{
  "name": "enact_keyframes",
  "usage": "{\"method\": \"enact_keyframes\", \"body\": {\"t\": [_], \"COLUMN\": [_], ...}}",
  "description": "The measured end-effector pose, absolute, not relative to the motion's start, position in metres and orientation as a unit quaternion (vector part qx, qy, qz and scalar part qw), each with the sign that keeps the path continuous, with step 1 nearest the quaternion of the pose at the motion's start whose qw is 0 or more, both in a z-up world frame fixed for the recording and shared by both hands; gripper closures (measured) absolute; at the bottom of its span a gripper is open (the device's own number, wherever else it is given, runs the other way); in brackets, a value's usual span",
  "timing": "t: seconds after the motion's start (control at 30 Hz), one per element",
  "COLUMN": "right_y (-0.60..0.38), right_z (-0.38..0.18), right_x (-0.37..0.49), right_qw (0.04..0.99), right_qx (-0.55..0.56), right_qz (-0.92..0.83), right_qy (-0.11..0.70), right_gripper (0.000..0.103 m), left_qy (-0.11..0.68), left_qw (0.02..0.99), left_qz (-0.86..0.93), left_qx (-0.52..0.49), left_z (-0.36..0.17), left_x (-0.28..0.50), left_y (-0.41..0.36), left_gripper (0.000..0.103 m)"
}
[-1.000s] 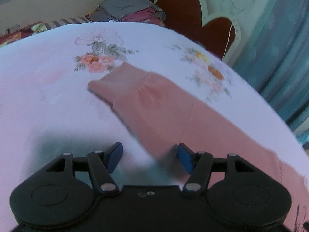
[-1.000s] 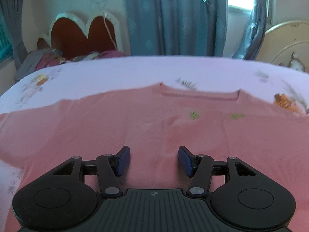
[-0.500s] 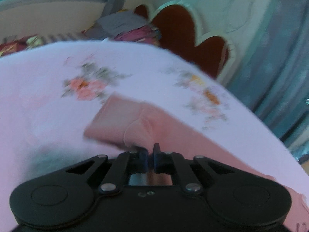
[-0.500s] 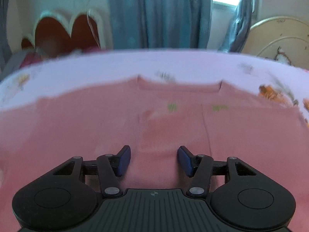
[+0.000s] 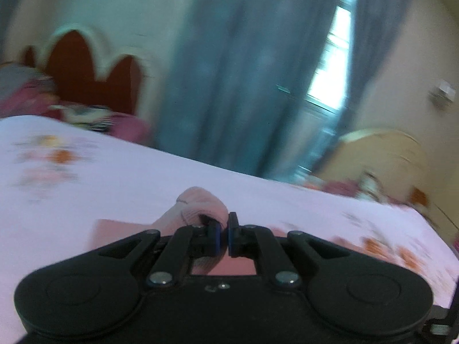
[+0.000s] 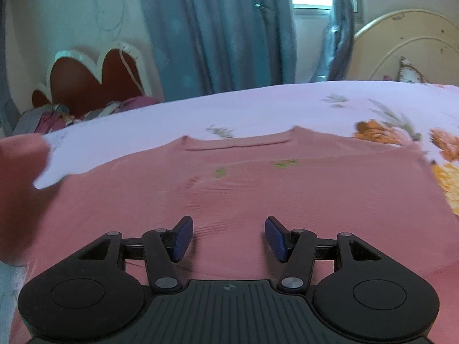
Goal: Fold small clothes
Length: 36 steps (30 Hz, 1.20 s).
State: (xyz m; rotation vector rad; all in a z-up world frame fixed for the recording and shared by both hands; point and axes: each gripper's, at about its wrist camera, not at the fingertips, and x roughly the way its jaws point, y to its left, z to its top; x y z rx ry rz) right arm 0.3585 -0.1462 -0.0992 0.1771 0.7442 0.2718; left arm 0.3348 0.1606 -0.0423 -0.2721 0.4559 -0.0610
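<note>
Lilac sheet with an orange flower print covers the bed [image 6: 258, 106], the biggest thing in view and the landmark for everything else. Beyond the bed's far edge hang blue curtains [image 6: 218, 28], with a scalloped red headboard [image 6: 86, 77] to their left and a heap of other clothes [image 6: 51, 114] at its foot.

Spread flat on the middle of the bed lies the pink sweater [image 6: 287, 195], neckline toward the far edge and body smooth. Its sleeve on the left [image 5: 200, 203] is lifted off the bed and bunched: the left hand-held gripper [image 5: 223, 235] has its jaws pinched tight on the cuff end. In the right wrist view the same raised fabric shows as a pink blur at the left border. That picture is smeared, so exactly how much cloth sits between the pads is hard to tell.

The right hand-held gripper [image 6: 226, 235] hovers low over the lower middle of the sweater, jaws about half apart and gripping nothing.

Folding looks barely begun: one sleeve is picked up, probably to be laid across the body. The other sleeve, the sides and the final fold upward all appear undone.
</note>
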Motion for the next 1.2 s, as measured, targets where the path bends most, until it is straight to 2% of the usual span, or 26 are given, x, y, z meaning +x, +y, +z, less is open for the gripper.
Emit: {"method": "enact_keyframes", "body": {"t": [0.2,0.3,0.4,0.47,0.5,0.57,0.6,0.63,0.83,1.2], "right_y": [-0.205,-0.233,-0.251,-0.258,-0.258,-0.257,-0.256,-0.252,-0.209,-0.136], "right_z": [-0.097,-0.101,-0.103,-0.103,-0.103,-0.103,-0.104,-0.105,-0.1,-0.115], "right_x": [0.346,0.343,0.34,0.34,0.34,0.34,0.342,0.343,0.348,0.344], "right_qw": [0.924,0.922,0.919,0.917,0.915,0.91,0.907,0.904,0.904,0.913], "right_qx": [0.099,0.109,0.115,0.122,0.126,0.138,0.145,0.15,0.103,-0.043], "right_qz": [0.094,0.078,0.076,0.085,0.092,0.109,0.119,0.128,0.186,0.203], "right_qy": [0.358,0.363,0.369,0.371,0.372,0.375,0.378,0.38,0.372,0.351], "right_gripper": [0.048,0.047,0.047,0.047,0.047,0.047,0.047,0.047,0.047,0.047], "left_qy": [0.245,0.296,0.353,0.374,0.374,0.368,0.362,0.353,0.34,0.373], "left_qw": [0.956,0.938,0.916,0.908,0.908,0.913,0.918,0.924,0.939,0.923], "left_qz": [-0.138,-0.176,-0.188,-0.19,-0.188,-0.177,-0.163,-0.147,-0.052,0.091], "left_qx": [-0.082,-0.046,-0.006,0.003,0.004,0.003,-0.001,-0.006,0.002,0.026], "left_z": [-0.061,-0.088,-0.117,-0.127,-0.129,-0.124,-0.12,-0.116,-0.101,-0.135], "left_x": [0.361,0.372,0.375,0.373,0.367,0.355,0.351,0.344,0.321,0.286], "left_y": [0.035,-0.013,-0.044,-0.045,-0.042,-0.034,-0.027,-0.018,0.042,0.119], "left_gripper": [0.098,0.097,0.084,0.08,0.075,0.056,0.037,0.03,0.03,0.031]}}
